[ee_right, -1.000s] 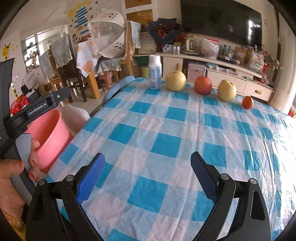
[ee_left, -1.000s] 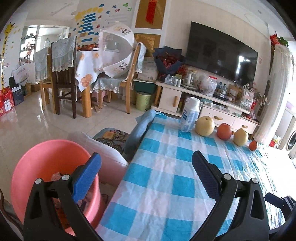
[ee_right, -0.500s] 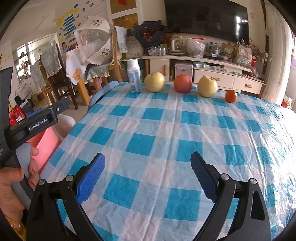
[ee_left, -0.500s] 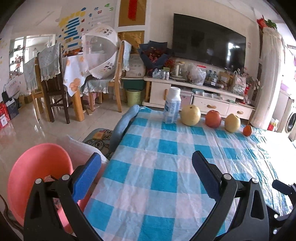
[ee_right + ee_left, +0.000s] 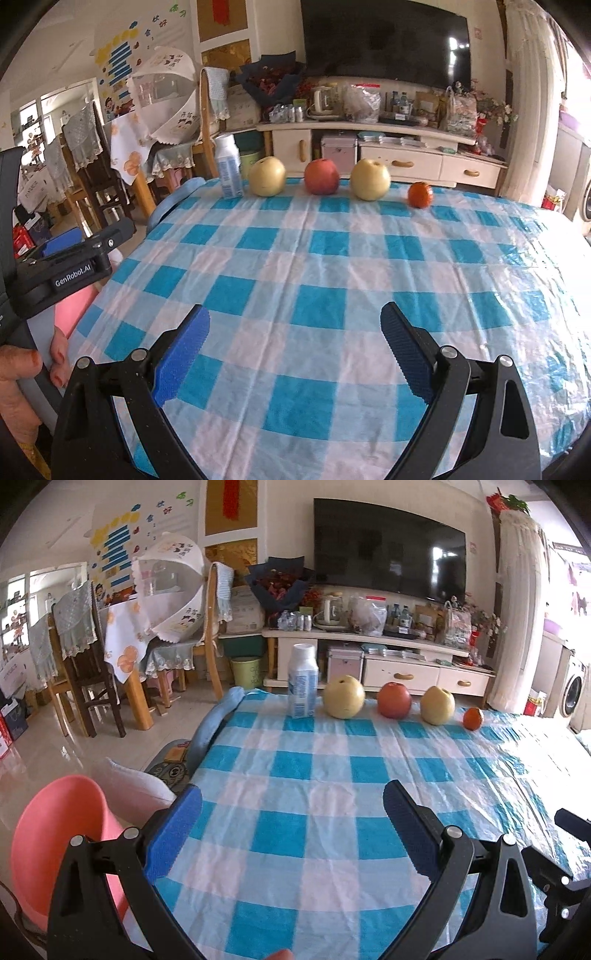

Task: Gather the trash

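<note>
Both tools are seen wide open and empty: the left gripper and the right gripper are held above the near part of the blue-checked tablecloth, with nothing between their blue pads. Compared with a second ago, the left wrist view has been swung rightward, away from the pink bin, which was central under the left finger and is now pushed to the near left edge, beside the table. The far row has been brought closer in both views: a white milk bottle at the far left, then a yellow pear, a red apple, a second pear and a small orange, each just beside the next. No loose trash is seen on the cloth. The shift is judged as a turn from the bin toward the next pick; the bottle is the likeliest trash item, though whether it is empty cannot be told
</note>
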A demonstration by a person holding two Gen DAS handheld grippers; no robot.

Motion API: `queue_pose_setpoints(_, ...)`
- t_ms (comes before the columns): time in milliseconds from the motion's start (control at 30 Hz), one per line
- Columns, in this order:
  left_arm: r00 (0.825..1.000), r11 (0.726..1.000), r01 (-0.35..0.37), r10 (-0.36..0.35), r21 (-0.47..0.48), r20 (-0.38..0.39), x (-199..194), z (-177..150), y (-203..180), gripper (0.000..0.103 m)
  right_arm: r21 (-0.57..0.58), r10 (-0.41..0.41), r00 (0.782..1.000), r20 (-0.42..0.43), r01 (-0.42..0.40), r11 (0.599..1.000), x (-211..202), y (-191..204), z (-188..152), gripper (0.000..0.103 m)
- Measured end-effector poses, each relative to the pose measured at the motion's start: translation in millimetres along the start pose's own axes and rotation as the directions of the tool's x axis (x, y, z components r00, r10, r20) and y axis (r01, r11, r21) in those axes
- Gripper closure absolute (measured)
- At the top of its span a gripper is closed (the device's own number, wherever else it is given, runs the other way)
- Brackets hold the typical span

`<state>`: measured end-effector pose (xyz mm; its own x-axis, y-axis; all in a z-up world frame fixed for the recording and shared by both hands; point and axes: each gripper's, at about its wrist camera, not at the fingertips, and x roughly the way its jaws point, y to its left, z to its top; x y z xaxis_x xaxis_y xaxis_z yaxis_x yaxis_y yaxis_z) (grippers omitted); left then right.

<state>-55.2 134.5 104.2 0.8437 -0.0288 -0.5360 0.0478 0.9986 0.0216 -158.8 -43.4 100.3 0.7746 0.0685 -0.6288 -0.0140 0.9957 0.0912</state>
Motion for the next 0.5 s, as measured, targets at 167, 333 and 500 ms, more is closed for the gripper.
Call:
queue_pose_setpoints(167,1.000,1.000,0.006,-0.007,0.025,0.009,-3,0,-16,0.004,0.007,-0.017,1.000,0.020,0.017,1.000,-9,-13,0,0.010)
queue_pose_setpoints(333,1.000,0.999,0.007,-0.008,0.039,0.019,-7,0,-30,0.004,0.014,-0.035,0.998,0.045,0.034,0.999,-19,-26,0,0.010)
queue_pose_setpoints(500,1.000,0.998,0.025,-0.026,0.059,0.017,-10,-3,-44,0.004,0.020,-0.053,0.996,0.071,0.052,0.998,-29,-39,-1,0.010)
